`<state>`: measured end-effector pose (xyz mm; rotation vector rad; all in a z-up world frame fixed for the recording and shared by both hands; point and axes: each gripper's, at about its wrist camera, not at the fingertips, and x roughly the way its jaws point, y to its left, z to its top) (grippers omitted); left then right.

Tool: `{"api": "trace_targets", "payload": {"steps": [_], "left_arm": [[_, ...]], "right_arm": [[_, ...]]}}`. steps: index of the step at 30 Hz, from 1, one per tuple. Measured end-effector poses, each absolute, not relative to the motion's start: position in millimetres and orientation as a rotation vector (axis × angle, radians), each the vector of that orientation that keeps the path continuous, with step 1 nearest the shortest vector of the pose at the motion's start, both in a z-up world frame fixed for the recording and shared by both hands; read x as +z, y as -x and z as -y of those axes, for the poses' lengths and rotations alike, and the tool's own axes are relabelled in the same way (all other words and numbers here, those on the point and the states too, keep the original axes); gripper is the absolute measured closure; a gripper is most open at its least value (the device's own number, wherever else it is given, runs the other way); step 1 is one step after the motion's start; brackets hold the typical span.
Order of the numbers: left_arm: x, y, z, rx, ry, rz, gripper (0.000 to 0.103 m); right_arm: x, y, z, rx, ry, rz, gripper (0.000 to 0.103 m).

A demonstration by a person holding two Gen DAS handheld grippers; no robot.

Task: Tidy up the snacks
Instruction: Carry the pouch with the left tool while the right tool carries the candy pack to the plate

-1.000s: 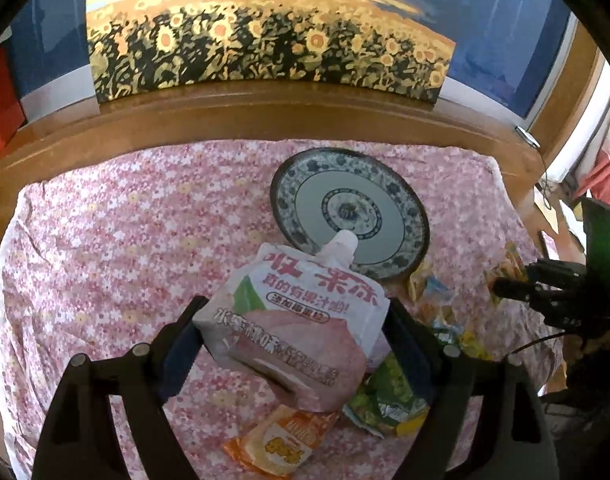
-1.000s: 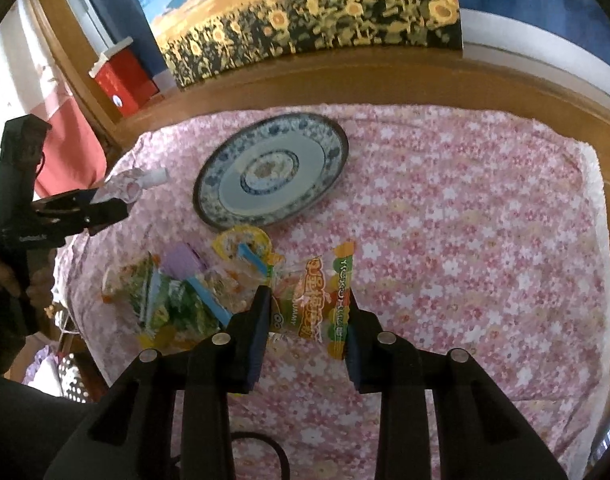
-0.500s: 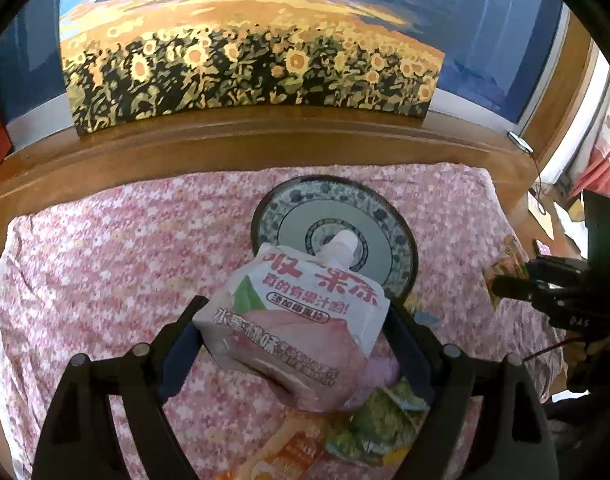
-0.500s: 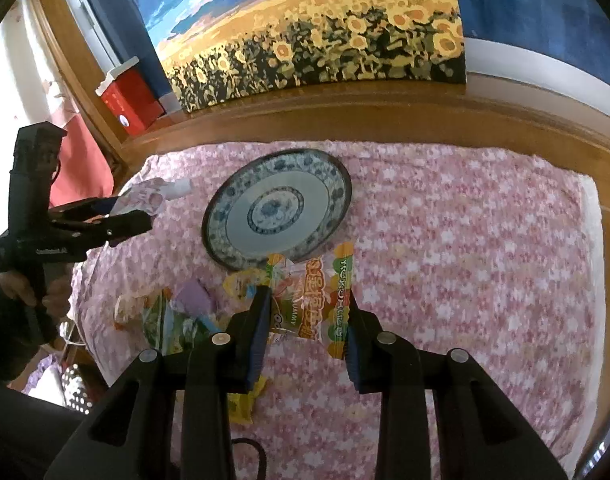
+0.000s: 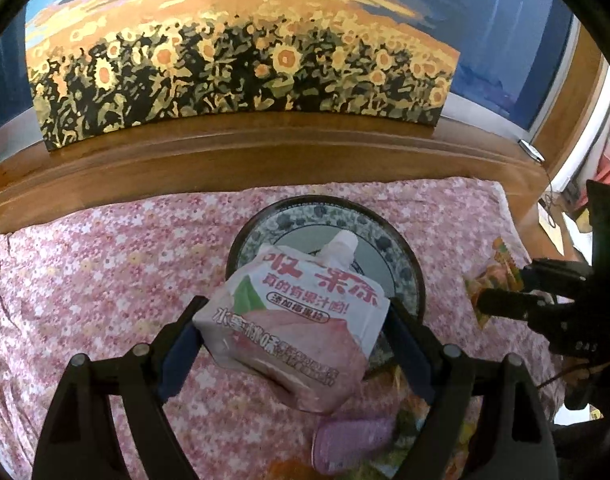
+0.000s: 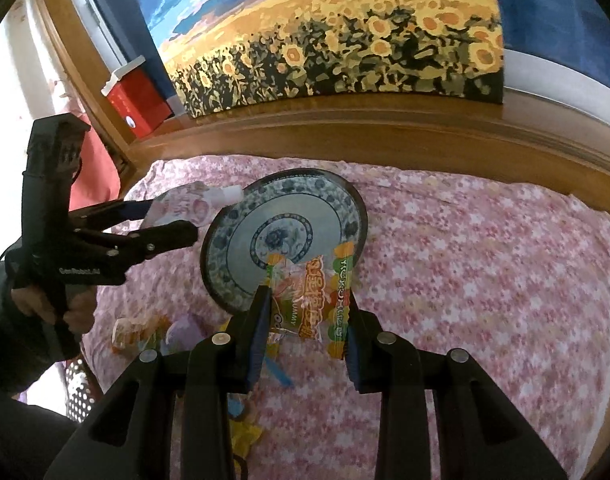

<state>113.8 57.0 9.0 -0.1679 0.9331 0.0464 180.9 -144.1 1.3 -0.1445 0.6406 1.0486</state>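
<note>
My left gripper (image 5: 295, 316) is shut on a pink-and-white jelly pouch (image 5: 301, 320) with a white spout, held above the near edge of the blue-and-white plate (image 5: 289, 218). My right gripper (image 6: 307, 300) is shut on an orange gummy packet (image 6: 317, 300), held over the plate's near right rim (image 6: 345, 196). The left gripper and its pouch (image 6: 185, 206) also show at the plate's left in the right wrist view. The right gripper (image 5: 501, 300) with its packet (image 5: 493, 276) shows right of the plate in the left wrist view.
The plate lies on a pink floral cloth (image 6: 465, 260). Loose snack packets (image 6: 145, 330) lie near the cloth's front left, among them a purple one (image 5: 353, 438). A wooden ledge (image 5: 265, 152) with a sunflower painting (image 5: 241, 72) runs behind. A red box (image 6: 139, 100) stands far left.
Both grippers have moved forward toward the plate with their snacks. The loose packets have slid down toward the bottom of both views.
</note>
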Motion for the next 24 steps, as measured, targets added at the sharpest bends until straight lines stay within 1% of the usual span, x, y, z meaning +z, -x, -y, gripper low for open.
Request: {"api": "trace_targets", "payload": {"steps": [17,24], "left_arm": [[-29,-148,-60,0.080,0.159,-0.998,0.014],[-32,-151,-67,0.102,0.168,-0.992,0.014]], "right_arm": [[-19,-213,109,1.101,0.114,-0.718,0.070],[-19,-212,92,1.113,0.155,-0.689,0.070]]}}
